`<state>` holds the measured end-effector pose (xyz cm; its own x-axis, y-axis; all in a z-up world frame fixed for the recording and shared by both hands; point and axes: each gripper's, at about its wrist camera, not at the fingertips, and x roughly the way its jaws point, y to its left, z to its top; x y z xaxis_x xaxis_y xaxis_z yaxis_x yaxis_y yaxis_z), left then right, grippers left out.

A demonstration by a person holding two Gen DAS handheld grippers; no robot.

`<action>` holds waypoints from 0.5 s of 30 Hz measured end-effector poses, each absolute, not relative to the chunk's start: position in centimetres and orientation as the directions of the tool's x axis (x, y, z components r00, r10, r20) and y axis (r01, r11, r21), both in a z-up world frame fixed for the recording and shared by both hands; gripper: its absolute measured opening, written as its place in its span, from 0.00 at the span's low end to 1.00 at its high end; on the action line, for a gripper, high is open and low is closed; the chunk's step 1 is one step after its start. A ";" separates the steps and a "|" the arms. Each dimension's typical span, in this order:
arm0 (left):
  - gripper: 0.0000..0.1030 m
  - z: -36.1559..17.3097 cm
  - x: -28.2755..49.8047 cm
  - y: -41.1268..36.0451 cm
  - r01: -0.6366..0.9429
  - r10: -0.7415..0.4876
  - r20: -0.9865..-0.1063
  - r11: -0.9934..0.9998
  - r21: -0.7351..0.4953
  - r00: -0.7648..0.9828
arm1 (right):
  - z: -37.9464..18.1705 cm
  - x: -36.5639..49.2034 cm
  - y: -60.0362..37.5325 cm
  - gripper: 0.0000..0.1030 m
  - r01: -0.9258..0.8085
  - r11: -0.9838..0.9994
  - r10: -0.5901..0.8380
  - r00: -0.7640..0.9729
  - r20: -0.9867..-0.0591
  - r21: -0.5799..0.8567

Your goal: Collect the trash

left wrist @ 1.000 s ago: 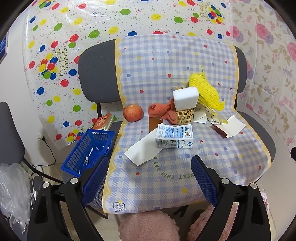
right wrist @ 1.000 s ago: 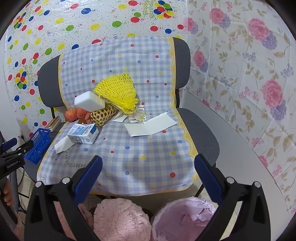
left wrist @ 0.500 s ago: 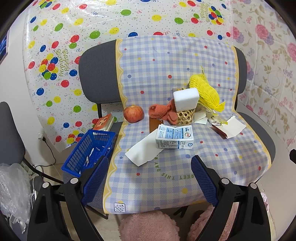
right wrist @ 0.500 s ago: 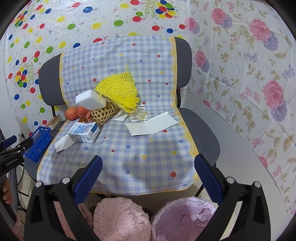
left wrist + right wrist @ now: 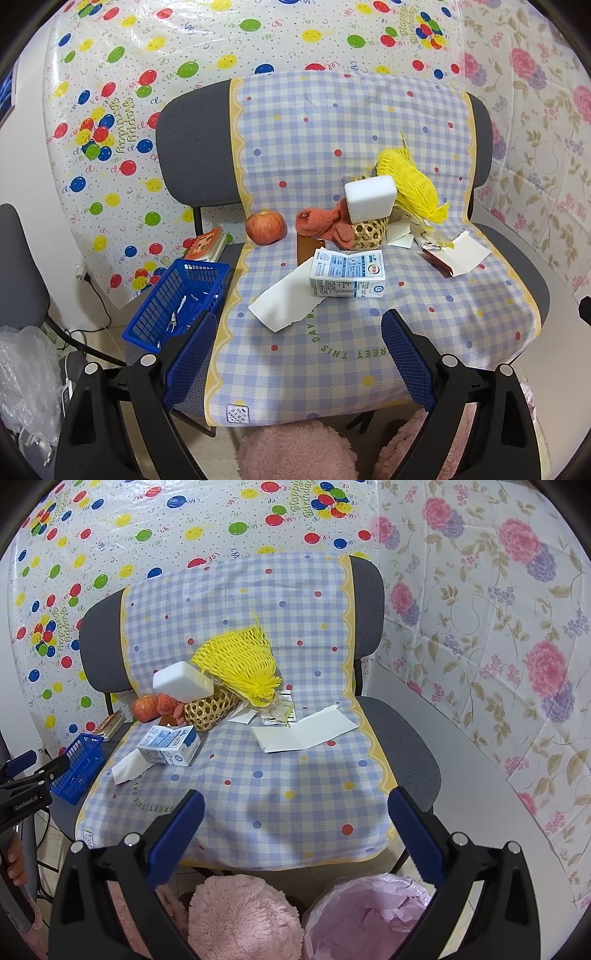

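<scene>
The front half of the checked cloth on the chair seat lies bare, giving open room ahead of both spread grippers. Toward the back, clutter crowds the seat: a milk carton lying on a white paper sheet, with a wicker basket, foam block and yellow net close behind it. An apple sits apart at the left, an open gap beside it. A folded white paper occupies the right side. Below the seat's front edge stands a pink-lined bin, apparently unobstructed from above.
</scene>
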<state>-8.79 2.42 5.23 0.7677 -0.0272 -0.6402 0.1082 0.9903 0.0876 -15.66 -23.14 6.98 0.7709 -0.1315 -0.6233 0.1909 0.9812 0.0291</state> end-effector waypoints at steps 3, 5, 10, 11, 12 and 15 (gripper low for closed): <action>0.87 5.2 -8.9 2.3 0.107 -0.027 -0.640 0.990 0.087 0.767 | 6.9 -15.6 -23.1 0.94 0.190 0.981 -0.130 0.770 -0.625 0.031; 0.87 5.2 -8.7 2.5 0.106 -0.026 -0.641 0.990 0.088 0.767 | 6.8 -15.5 -23.0 0.94 0.190 0.981 -0.128 0.774 -0.620 0.034; 0.87 5.1 -8.8 2.5 0.108 -0.027 -0.640 0.990 0.088 0.768 | 6.8 -15.5 -23.0 0.94 0.189 0.981 -0.124 0.774 -0.621 0.041; 0.87 5.1 -8.7 2.6 0.109 -0.028 -0.641 0.990 0.087 0.767 | 6.8 -15.4 -22.8 0.94 0.190 0.981 -0.123 0.773 -0.622 0.041; 0.87 5.0 -8.6 2.7 0.110 -0.028 -0.642 0.990 0.087 0.766 | 6.8 -15.5 -22.9 0.94 0.189 0.981 -0.122 0.774 -0.621 0.043; 0.87 4.8 -8.4 2.6 0.107 -0.025 -0.644 0.990 0.089 0.765 | 6.6 -15.1 -22.6 0.94 0.182 0.983 -0.122 0.760 -0.638 0.030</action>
<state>-8.44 2.56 4.82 0.7648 -0.0245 -0.6438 0.1066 0.9903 0.0890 -15.06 -22.57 6.56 0.7605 -0.1216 -0.6379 0.1823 0.9828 0.0300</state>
